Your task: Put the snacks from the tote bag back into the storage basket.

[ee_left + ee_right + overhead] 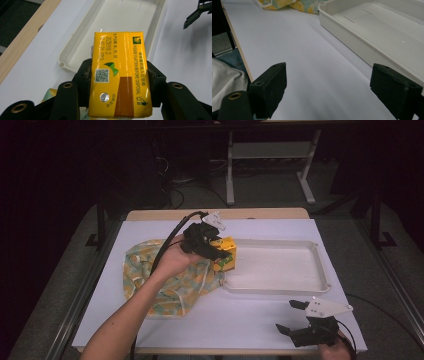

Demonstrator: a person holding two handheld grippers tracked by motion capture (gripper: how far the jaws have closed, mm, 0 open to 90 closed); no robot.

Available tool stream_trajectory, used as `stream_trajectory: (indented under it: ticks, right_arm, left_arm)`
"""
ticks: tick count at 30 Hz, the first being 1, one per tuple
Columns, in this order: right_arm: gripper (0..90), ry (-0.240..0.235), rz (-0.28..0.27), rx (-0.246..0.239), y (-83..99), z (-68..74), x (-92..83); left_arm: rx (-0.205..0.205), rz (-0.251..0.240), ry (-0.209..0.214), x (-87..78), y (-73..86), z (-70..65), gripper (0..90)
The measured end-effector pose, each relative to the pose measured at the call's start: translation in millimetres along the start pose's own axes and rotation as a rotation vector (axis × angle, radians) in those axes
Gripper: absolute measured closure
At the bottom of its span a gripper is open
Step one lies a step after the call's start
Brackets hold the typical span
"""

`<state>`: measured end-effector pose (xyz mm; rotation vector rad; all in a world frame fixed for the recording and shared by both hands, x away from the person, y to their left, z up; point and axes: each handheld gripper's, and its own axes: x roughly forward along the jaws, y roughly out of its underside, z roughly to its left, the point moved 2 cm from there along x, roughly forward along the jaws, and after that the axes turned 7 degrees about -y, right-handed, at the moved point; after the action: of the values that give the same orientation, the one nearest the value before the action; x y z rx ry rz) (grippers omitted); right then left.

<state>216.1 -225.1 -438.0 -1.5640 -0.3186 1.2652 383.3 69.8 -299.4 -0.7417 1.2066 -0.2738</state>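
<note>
A yellow drink carton (120, 75) with a brown stripe and a QR code is clamped between the black jaws of my left gripper (119, 72), which is shut on it. In the high view the left gripper (216, 249) holds the carton (227, 255) just above the left end of the white tray (280, 285), next to a yellow-and-teal patterned cloth bag (165, 280). Near the table's front right corner, my right gripper (286, 316) stands open. Its jaws are wide apart over bare white table in the right gripper view (332, 85), with nothing between them.
The tray (362, 47) is shallow, with a raised rim, and lies right of centre. A corner of the bag (292, 5) shows at the far left of the right gripper view. White paper covers the table (240, 315). Dark floor and desk legs lie beyond the far edge.
</note>
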Motion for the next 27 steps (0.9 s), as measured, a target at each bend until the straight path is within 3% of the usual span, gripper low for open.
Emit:
stream_trajectory:
  ticks: [8,13,27]
  right_arm:
    - [13.4,0.003,-0.003,-0.002,0.3,0.1,-0.9]
    - [13.5,0.004,-0.005,-0.002,0.0,0.1,-1.4]
    - [13.4,0.001,-0.008,-0.006,-0.1,0.6,-2.5]
  left_arm:
    - [0.007,0.001,0.011,9.3,-5.1,-2.8,50.1]
    - [0.033,0.006,0.025,16.0,-9.6,-4.0,50.1]
    - [0.036,-0.009,0.07,35.5,-17.0,-13.4,50.1]
